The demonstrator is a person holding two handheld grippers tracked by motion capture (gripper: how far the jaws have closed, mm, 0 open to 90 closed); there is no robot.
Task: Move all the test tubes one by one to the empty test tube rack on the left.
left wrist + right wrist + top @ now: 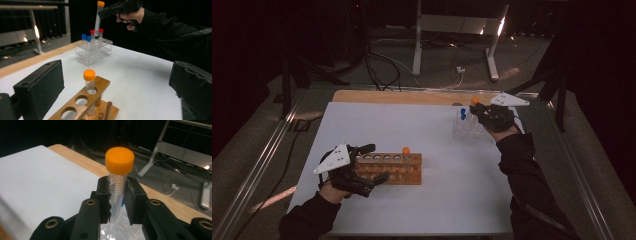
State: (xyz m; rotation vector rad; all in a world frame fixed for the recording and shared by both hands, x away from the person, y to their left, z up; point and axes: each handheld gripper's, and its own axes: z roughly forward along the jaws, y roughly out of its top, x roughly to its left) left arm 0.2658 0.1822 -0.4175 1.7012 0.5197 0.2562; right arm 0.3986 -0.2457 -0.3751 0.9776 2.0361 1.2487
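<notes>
The right tool is clamped on a clear plastic tube with an orange cap, holding it upright just above the clear plastic rack at the far side of the white worktop. The left tool sits wide open around the wooden tube rack, gripping nothing.

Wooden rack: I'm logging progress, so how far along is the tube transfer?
Done: one orange-capped tube stands in the wooden rack. In hand: the right gripper is shut on a second orange-capped tube, held above the clear rack. Left: blue-capped tubes and red-capped tubes remain there; wooden rack holes stand empty. The left gripper is open around the wooden rack's end.
</notes>
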